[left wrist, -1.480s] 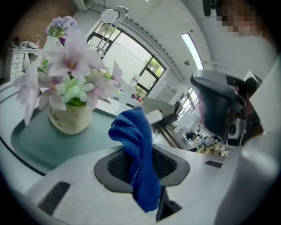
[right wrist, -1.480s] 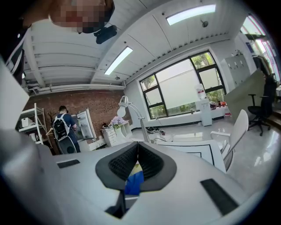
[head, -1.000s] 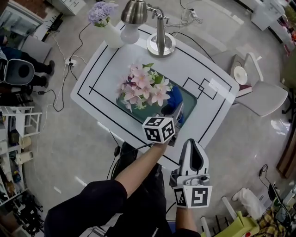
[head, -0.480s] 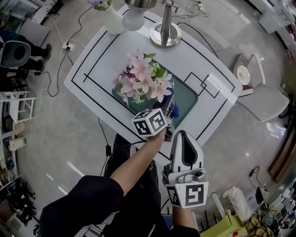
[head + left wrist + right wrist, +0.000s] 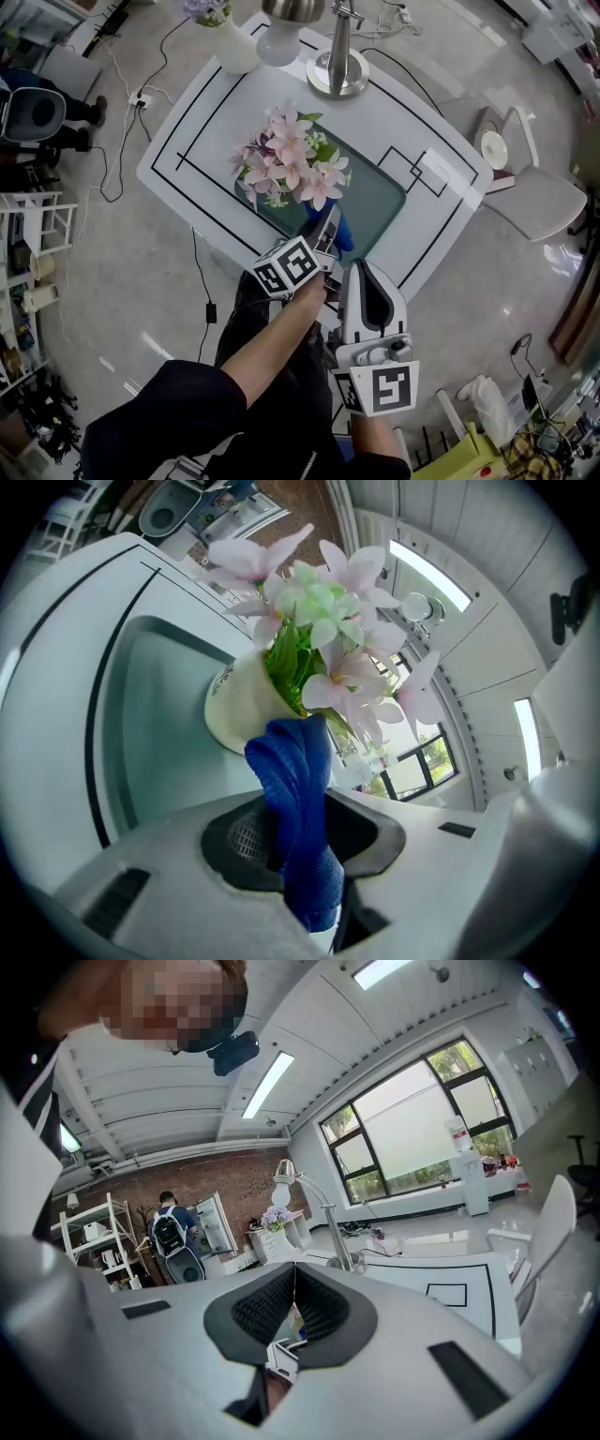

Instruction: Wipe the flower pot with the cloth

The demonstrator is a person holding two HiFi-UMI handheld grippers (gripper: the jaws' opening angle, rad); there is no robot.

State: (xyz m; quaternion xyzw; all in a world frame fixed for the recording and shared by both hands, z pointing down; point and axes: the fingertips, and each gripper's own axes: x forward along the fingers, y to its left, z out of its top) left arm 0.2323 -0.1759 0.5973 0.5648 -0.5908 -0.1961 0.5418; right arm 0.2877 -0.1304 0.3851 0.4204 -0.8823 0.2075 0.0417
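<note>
- Pinching a blue cloth (image 5: 292,780) between its jaws, the left gripper (image 5: 302,850) holds the cloth's top end against the cream flower pot (image 5: 234,719).
- The pot, full of pink flowers (image 5: 291,164), stands on a green mat (image 5: 380,202) on the white table (image 5: 216,122).
- The right gripper (image 5: 294,1302) hangs near the table's edge, jaws pressed together on nothing.

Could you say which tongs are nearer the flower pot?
Left. The left tongs hold the blue cloth beside the flower pot; the right tongs sit at the table edge.
</note>
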